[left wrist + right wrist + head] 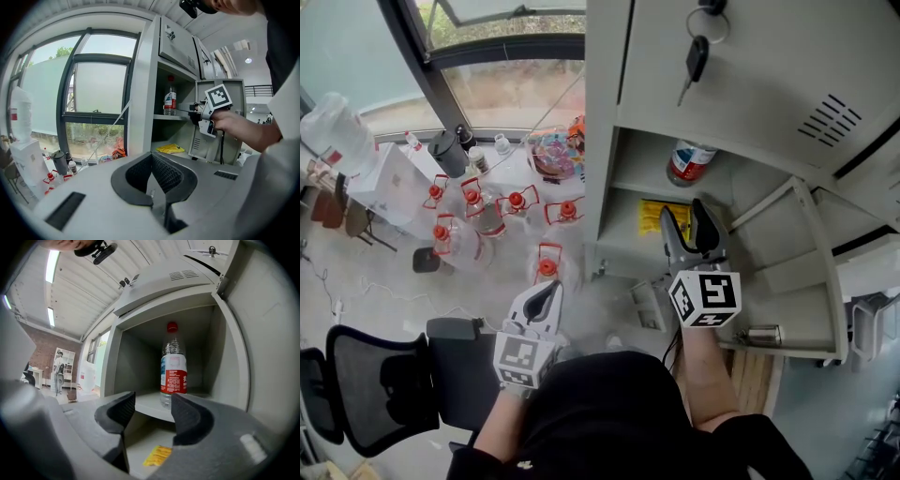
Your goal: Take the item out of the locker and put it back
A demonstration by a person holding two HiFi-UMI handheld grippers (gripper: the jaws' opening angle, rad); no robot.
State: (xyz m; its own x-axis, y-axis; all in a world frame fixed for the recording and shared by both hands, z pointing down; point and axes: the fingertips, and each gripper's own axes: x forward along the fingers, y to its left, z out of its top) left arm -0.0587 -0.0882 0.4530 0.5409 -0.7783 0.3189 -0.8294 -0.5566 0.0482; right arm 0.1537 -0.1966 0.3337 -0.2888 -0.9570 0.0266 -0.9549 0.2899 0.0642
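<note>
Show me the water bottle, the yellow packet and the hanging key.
Clear red-capped water bottle (174, 373): right gripper view, red label.
Flat yellow packet (652, 214): head view, left half.
Black-headed key (697, 56): head view, black head.

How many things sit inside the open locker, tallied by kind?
Bottle: 1
Yellow packet: 1
Total: 2
</note>
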